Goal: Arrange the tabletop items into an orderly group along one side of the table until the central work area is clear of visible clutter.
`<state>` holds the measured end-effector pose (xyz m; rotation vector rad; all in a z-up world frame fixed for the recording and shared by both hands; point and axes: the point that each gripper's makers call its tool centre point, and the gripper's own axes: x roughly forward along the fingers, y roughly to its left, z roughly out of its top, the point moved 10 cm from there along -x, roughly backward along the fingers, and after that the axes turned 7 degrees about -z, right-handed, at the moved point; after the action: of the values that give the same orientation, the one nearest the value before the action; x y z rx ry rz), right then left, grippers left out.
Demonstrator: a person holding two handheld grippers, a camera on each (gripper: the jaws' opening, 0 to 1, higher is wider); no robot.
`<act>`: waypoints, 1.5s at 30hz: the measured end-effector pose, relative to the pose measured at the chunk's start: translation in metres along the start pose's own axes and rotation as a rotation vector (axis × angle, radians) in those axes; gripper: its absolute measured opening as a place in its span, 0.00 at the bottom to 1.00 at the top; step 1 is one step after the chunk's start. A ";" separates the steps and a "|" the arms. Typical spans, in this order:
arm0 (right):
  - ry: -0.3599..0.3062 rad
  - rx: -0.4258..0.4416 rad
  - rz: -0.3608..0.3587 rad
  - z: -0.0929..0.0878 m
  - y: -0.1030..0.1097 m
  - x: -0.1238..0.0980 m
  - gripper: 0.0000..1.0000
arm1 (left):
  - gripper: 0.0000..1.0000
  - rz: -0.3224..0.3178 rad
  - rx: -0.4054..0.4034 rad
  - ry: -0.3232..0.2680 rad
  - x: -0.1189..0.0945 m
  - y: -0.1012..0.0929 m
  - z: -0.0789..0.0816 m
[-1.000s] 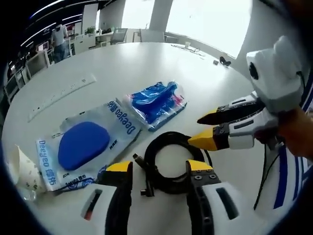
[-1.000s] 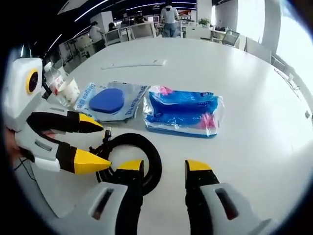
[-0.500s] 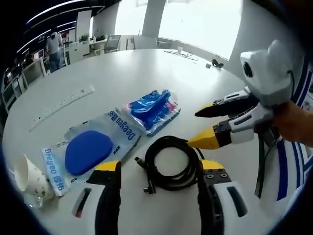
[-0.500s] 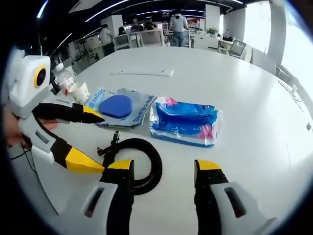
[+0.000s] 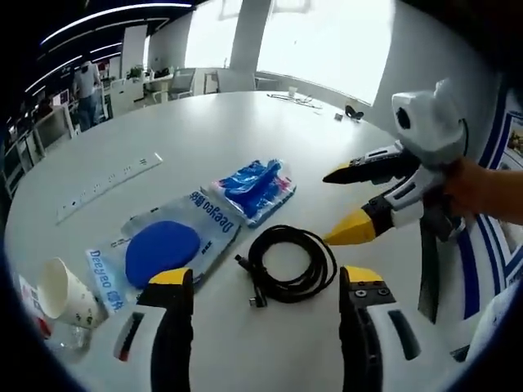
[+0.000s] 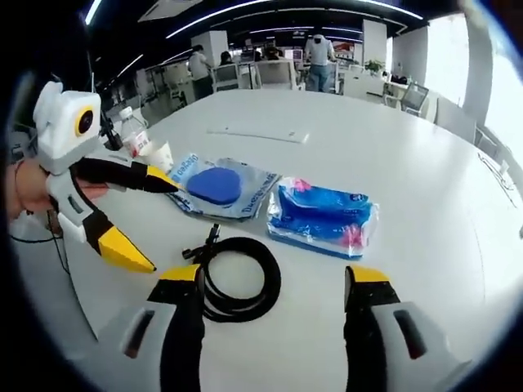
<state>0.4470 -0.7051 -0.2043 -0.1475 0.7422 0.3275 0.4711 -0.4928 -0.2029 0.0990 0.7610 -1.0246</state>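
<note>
Right, both grippers hover over the white round table (image 5: 245, 122) with jaws spread wide and nothing between them. From the left gripper view, the left gripper (image 5: 265, 282) frames a coiled black cable (image 5: 288, 266) lying flat on the tabletop just beyond its yellow-tipped jaws, and the right gripper (image 5: 347, 204) comes in from the right side, held in a hand (image 5: 482, 192), its jaws gaping too — its lower tip just beside the coil, not touching. Past the cable lie two packets side by side: a clear bag with a blue oval pad (image 5: 167, 249) and a blue plastic-wrapped pack (image 5: 257, 186), their edges close or overlapping. A paper cup (image 5: 65, 292) lies tipped on its side near the table's edge, and a long white power strip (image 5: 110, 175) sits well apart, farther back. In the right gripper view, the right gripper (image 6: 274, 282) looks down on the same cable (image 6: 237, 278), with the left gripper (image 6: 151, 220) reaching in — upper tip over the pad bag (image 6: 221, 186), blue pack (image 6: 327, 219) alongside. People stand among desks in the background.
</note>
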 end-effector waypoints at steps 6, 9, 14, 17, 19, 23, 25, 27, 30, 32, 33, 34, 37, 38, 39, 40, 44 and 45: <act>-0.036 -0.005 0.019 0.005 -0.003 -0.008 0.75 | 0.80 -0.009 0.004 -0.030 -0.021 0.004 -0.003; -0.043 -0.017 0.024 0.007 -0.004 -0.012 0.76 | 0.82 -0.008 0.008 -0.040 -0.031 0.008 -0.005; -0.064 -0.041 0.032 0.012 -0.006 -0.022 0.78 | 0.86 -0.021 0.008 -0.059 -0.049 0.011 -0.007; -0.070 -0.045 0.039 0.012 -0.007 -0.027 0.78 | 0.90 -0.015 0.013 -0.060 -0.061 0.014 -0.011; -0.078 -0.041 0.044 0.012 -0.007 -0.031 0.78 | 0.92 -0.017 0.017 -0.059 -0.069 0.016 -0.015; -0.085 -0.060 0.053 0.011 -0.006 -0.039 0.80 | 0.93 -0.013 0.016 -0.060 -0.088 0.018 -0.024; -0.090 -0.071 0.056 0.012 -0.005 -0.043 0.80 | 0.93 -0.003 0.017 -0.060 -0.098 0.020 -0.028; -0.097 -0.077 0.063 0.012 -0.004 -0.047 0.80 | 0.94 0.006 0.010 -0.069 -0.108 0.021 -0.032; -0.101 -0.087 0.072 0.014 -0.001 -0.051 0.80 | 0.95 0.011 0.001 -0.082 -0.119 0.023 -0.037; -0.104 -0.098 0.076 0.015 0.002 -0.054 0.80 | 0.95 0.019 0.003 -0.085 -0.128 0.024 -0.040; -0.101 -0.105 0.077 0.015 0.004 -0.055 0.80 | 0.96 0.020 0.004 -0.088 -0.132 0.025 -0.042; -0.098 -0.111 0.078 0.015 0.005 -0.057 0.79 | 0.96 0.024 0.004 -0.091 -0.138 0.025 -0.044; -0.099 -0.132 0.083 0.014 0.010 -0.061 0.80 | 0.96 0.038 0.005 -0.097 -0.151 0.027 -0.049; -0.101 -0.137 0.087 0.014 0.012 -0.064 0.80 | 0.96 0.042 0.007 -0.101 -0.157 0.026 -0.052; -0.102 -0.136 0.090 0.014 0.015 -0.066 0.80 | 0.97 0.045 0.006 -0.104 -0.161 0.027 -0.054; -0.102 -0.136 0.093 0.014 0.017 -0.069 0.80 | 0.97 0.052 0.001 -0.103 -0.167 0.028 -0.057; -0.110 -0.141 0.096 0.013 0.024 -0.077 0.81 | 0.97 0.070 -0.003 -0.107 -0.184 0.029 -0.065; -0.109 -0.141 0.096 0.013 0.025 -0.079 0.81 | 0.97 0.075 -0.003 -0.109 -0.189 0.028 -0.067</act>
<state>0.3921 -0.6978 -0.1415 -0.2257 0.6197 0.4763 0.4035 -0.3107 -0.1443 0.0680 0.6545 -0.9499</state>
